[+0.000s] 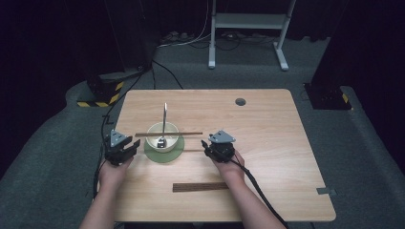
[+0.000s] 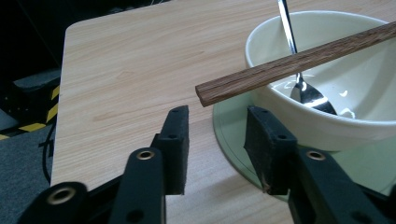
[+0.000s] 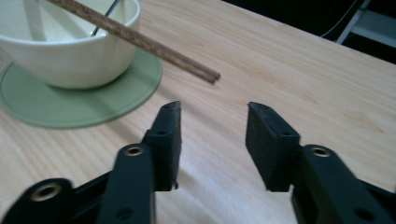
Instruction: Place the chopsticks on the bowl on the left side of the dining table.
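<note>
Your long brown wooden chopsticks (image 1: 168, 134) lie across the rim of the cream ceramic bowl (image 1: 162, 137), which sits on a round green coaster (image 1: 165, 153) with a metal spoon (image 1: 164, 121) inside. That placement looks done. Your left tongs (image 1: 123, 151) and right tongs (image 1: 216, 149) are released, part open, empty, flanking the bowl on the pale wooden surface (image 1: 267, 143).

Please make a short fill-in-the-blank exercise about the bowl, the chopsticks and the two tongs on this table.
1. The bowl stands on a round ____ coaster.
2. The chopsticks lie across the rim of the ____.
3. A metal ____ leans inside the bowl.
4. The left tongs and the right tongs are both ____ and hold nothing.

Missing words: green; bowl; spoon; open
</note>
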Demonstrator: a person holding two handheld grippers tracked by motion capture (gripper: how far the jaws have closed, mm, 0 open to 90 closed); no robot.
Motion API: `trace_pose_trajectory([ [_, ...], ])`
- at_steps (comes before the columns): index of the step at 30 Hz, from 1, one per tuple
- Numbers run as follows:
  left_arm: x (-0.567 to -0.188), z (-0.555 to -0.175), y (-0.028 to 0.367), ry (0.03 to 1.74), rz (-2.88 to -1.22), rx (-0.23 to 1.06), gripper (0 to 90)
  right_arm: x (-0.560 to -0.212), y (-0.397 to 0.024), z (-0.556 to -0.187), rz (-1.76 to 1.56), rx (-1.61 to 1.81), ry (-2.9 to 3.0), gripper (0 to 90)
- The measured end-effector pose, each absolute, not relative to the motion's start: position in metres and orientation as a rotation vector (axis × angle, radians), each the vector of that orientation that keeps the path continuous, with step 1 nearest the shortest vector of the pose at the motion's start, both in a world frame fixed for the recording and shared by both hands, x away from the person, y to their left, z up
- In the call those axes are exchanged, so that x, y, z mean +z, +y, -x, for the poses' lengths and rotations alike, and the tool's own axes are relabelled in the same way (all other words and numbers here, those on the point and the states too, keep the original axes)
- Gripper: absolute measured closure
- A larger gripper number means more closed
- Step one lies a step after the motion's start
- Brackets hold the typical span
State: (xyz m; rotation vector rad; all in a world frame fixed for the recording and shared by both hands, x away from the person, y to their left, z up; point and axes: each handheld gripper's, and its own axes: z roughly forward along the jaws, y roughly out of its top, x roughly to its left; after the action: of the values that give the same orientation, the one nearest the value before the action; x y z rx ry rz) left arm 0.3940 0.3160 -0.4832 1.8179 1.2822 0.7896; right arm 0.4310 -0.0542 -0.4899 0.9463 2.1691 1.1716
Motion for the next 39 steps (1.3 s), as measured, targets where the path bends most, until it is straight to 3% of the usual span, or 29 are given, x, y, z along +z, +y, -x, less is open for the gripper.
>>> trace_pose_trajectory([
  [6, -0.489, -0.369, 0.309, 1.305, -1.791, 0.7, 50.1, -0.492, -0.09, -0.411, -1.013, 1.156, 2.171, 39.6],
  [9, -0.497, -0.352, 0.3, 1.314, -1.806, 0.625, 41.7, -0.494, -0.12, -0.403, -1.055, 1.136, 2.164, 33.8],
  [19, -0.522, -0.315, 0.269, 1.402, -1.958, 0.498, 22.8, -0.519, -0.243, -0.378, -1.264, 0.994, 2.168, 30.8],
  [22, -0.526, -0.313, 0.261, 1.384, -1.986, 0.572, 16.3, -0.52, -0.27, -0.371, -1.345, 1.007, 2.146, 28.9],
  [29, -0.528, -0.312, 0.26, 1.396, -1.963, 0.583, 14.0, -0.522, -0.272, -0.368, -1.426, 0.872, 2.121, 17.2],
  [39, -0.528, -0.311, 0.259, 1.4, -1.959, 0.583, 14.0, -0.522, -0.27, -0.369, -1.455, 0.868, 2.101, 16.1],
])
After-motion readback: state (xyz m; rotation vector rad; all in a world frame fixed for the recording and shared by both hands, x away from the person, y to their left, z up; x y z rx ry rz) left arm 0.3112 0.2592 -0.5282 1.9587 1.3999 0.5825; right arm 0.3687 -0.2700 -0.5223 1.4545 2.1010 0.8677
